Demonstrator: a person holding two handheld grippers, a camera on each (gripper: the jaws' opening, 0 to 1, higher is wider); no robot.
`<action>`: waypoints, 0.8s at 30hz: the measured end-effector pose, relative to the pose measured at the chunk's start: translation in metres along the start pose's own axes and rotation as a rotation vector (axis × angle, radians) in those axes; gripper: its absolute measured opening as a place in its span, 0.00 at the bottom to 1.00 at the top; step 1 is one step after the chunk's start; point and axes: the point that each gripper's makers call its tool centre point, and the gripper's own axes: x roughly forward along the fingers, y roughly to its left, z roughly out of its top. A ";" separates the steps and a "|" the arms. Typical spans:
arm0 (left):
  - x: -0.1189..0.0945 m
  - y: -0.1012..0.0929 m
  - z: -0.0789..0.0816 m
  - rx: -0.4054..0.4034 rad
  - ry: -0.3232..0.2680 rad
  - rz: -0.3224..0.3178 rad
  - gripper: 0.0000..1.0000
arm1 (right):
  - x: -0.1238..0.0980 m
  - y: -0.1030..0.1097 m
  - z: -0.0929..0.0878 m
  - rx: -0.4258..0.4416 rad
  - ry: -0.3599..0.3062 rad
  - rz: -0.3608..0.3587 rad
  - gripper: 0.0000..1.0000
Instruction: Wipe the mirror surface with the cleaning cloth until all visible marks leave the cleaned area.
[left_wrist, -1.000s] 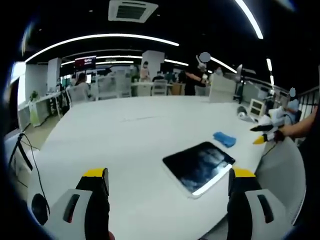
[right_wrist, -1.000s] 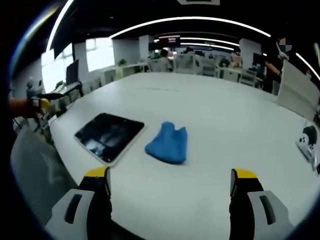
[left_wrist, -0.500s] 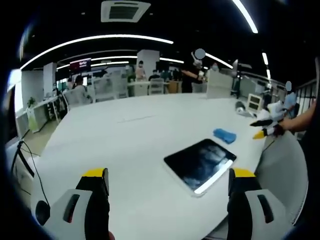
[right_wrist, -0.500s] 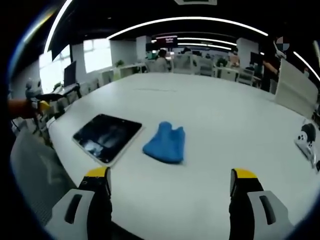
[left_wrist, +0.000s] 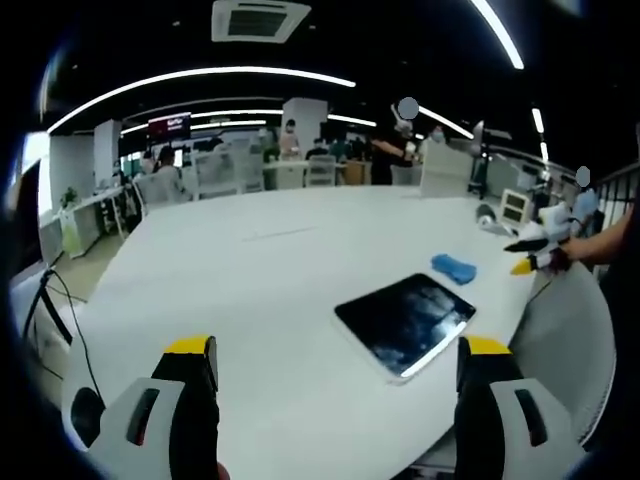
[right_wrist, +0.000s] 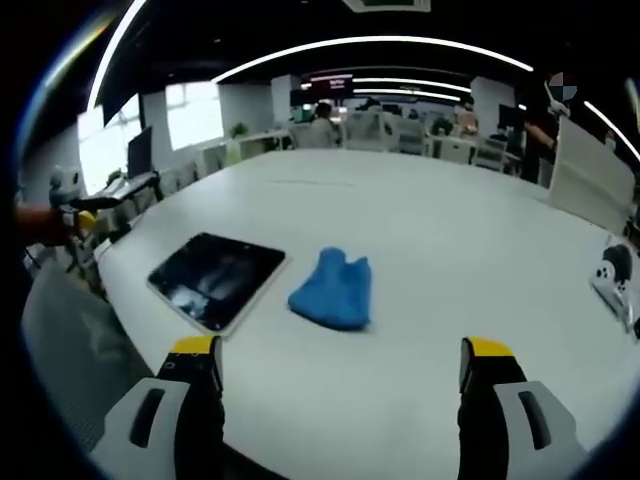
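Note:
A dark rectangular mirror with a pale frame lies flat on the white table; faint smears show on its glass. Beside it rests a crumpled blue cleaning cloth. My left gripper is open above the table's near edge, short of the mirror, with nothing between its jaws. My right gripper is open too, held short of the cloth. In the left gripper view the right gripper shows at the far right in a person's hand. In the right gripper view the left gripper appears at the left edge.
A small white device lies at the table's right edge. White partitions and a white box stand at the far side. Desks, chairs and people fill the office behind. A grey chair back is near the table's left edge.
Both views have shifted slightly with the hands. The mirror and the cloth lie where they were, and both grippers stay open.

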 end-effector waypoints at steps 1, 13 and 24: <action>-0.001 0.001 0.000 0.003 0.001 0.000 0.99 | 0.000 0.001 0.000 -0.014 0.002 0.001 0.99; 0.002 0.005 0.008 0.019 -0.004 0.000 0.99 | -0.003 -0.001 0.017 -0.082 -0.032 -0.015 0.99; 0.000 0.008 0.010 0.026 0.003 -0.005 0.99 | 0.027 -0.002 0.068 -0.098 -0.036 -0.023 0.90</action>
